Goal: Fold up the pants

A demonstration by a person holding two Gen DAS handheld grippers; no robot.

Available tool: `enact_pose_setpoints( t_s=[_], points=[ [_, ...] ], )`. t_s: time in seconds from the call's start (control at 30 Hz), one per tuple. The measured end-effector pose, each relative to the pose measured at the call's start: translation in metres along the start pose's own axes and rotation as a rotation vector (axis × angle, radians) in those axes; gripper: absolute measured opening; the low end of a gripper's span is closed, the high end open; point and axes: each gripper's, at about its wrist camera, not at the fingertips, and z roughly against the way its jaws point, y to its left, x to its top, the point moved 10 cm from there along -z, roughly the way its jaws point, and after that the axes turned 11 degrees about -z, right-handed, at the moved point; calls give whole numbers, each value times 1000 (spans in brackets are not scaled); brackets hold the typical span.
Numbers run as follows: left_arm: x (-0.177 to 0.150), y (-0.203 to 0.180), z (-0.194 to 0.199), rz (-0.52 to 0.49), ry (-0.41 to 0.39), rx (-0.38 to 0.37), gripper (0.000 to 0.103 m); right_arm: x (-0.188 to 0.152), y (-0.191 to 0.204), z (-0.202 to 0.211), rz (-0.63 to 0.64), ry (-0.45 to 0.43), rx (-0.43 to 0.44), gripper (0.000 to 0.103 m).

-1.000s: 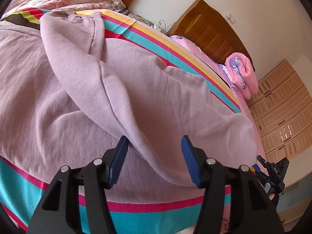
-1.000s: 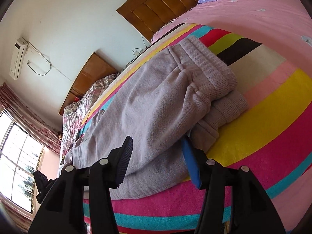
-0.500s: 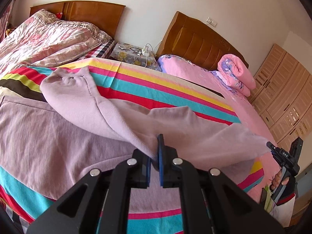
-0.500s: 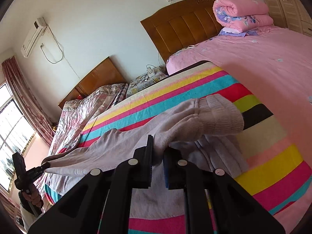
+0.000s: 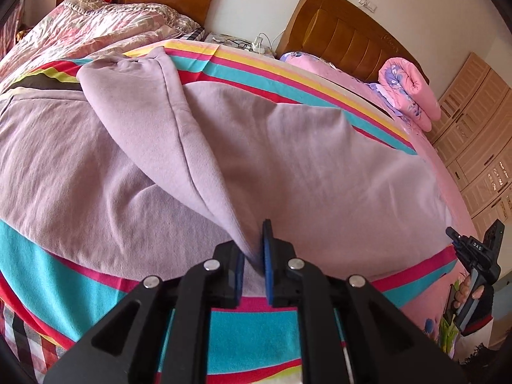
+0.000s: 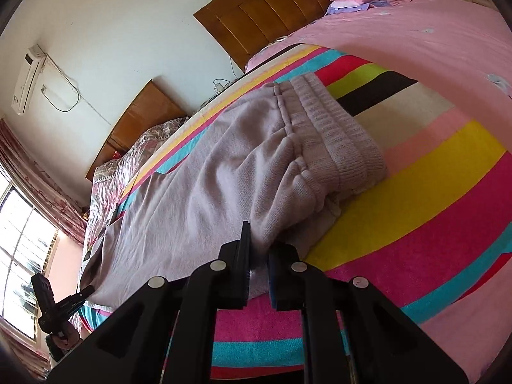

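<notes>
Lilac knit pants (image 5: 288, 166) lie across a striped blanket (image 5: 249, 326) on the bed. My left gripper (image 5: 252, 256) is shut on a fold of the pants fabric near the bed's front edge. In the right wrist view the pants (image 6: 204, 192) stretch away to the left, with the ribbed waistband (image 6: 339, 134) folded over on the right. My right gripper (image 6: 258, 256) is shut on the pants' near edge just below the waistband. Each gripper shows small in the other's view, my right gripper at the far right (image 5: 473, 256), my left gripper at the far left (image 6: 57, 307).
A pink sheet (image 6: 416, 38) covers the bed's right part, with a rolled pink quilt (image 5: 409, 89) by the wooden headboard (image 5: 345, 35). A second bed with a floral quilt (image 5: 105, 22) stands at left. Wardrobes (image 5: 476, 147) line the right wall. A window (image 6: 22, 256) is at far left.
Both grippers closed on the pants, lifted the fabric up from the bed, and have now come back down low over the blanket, still holding it.
</notes>
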Motion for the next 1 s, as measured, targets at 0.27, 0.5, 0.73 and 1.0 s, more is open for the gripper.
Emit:
enact_pose_setpoints(
  t_s=[0.27,0.5,0.73,1.0],
  points=[
    [-5,-12,-11,22,2,-85,50,-10,2,5,-86,48,77,31],
    [-5,-14,-18,50,13,-90,50,-64,47,-4,-56,196,207,31],
    [-8,-11,-22,59,17,-69,16,-82,68,-21,11,190,167,12],
    [-13,-18,0,4,-14,-30,8,-77,79,-6,77,137,135,7]
  ],
)
